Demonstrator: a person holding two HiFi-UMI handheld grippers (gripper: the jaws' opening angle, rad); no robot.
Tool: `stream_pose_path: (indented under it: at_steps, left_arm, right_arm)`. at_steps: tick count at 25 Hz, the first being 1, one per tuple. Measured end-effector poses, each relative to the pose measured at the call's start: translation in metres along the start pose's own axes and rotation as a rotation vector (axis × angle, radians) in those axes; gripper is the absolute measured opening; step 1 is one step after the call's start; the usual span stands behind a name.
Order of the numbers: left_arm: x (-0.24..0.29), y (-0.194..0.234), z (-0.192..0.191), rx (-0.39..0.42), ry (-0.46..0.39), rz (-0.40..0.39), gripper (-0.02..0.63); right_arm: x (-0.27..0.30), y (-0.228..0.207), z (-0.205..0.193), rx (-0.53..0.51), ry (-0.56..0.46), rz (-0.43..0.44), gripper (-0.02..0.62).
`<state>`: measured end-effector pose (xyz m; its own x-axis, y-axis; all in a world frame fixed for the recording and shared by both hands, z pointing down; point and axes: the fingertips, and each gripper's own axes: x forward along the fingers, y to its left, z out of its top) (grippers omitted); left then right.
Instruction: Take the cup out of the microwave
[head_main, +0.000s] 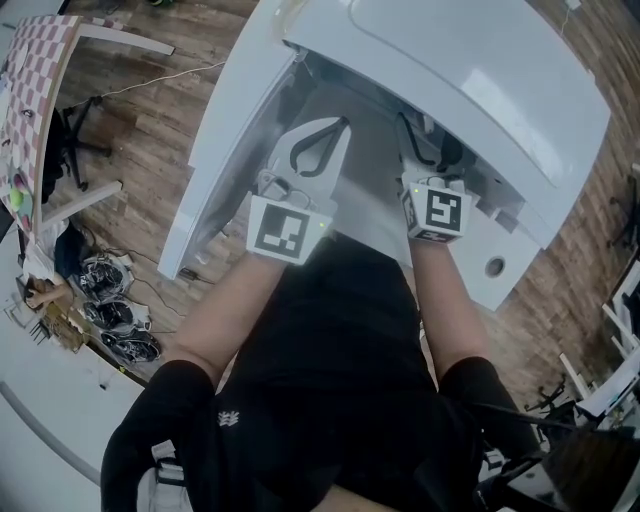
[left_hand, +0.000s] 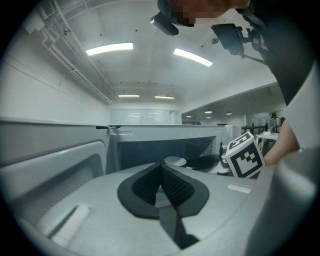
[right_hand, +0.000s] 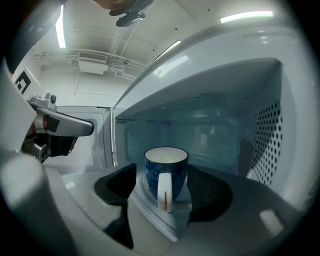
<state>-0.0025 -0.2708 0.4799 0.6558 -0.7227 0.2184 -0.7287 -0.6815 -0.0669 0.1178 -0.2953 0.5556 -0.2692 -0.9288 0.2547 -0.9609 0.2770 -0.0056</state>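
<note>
Microwave cavity (right_hand: 210, 135) open — your right gripper (right_hand: 162, 175) stands spread either side of the blue cup (right_hand: 174, 167); left gripper (left_hand: 162, 170) pressed together.

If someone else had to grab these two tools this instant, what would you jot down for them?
Left gripper: shut, empty, in front of the microwave.
Right gripper: open, jaws either side of the cup, not pressing it.
Cup: upright inside the microwave, handle toward the gripper.
Done: door open, right gripper lined up.
Left to do: close on the cup, lift it out.
</note>
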Motion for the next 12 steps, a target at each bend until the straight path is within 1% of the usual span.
stream_pose_path:
  at_steps: [7,12]
  left_arm:
    - [0.006,0.001,-0.003,0.000,0.008,-0.009,0.003]
    - [0.007,0.001,-0.004,-0.007,0.014,-0.009,0.003]
  right_arm:
    - [0.015,-0.002,0.000,0.025,-0.007,0.010,0.330]
    - [0.022,-0.002,-0.002,0.034,-0.009,0.023,0.365]
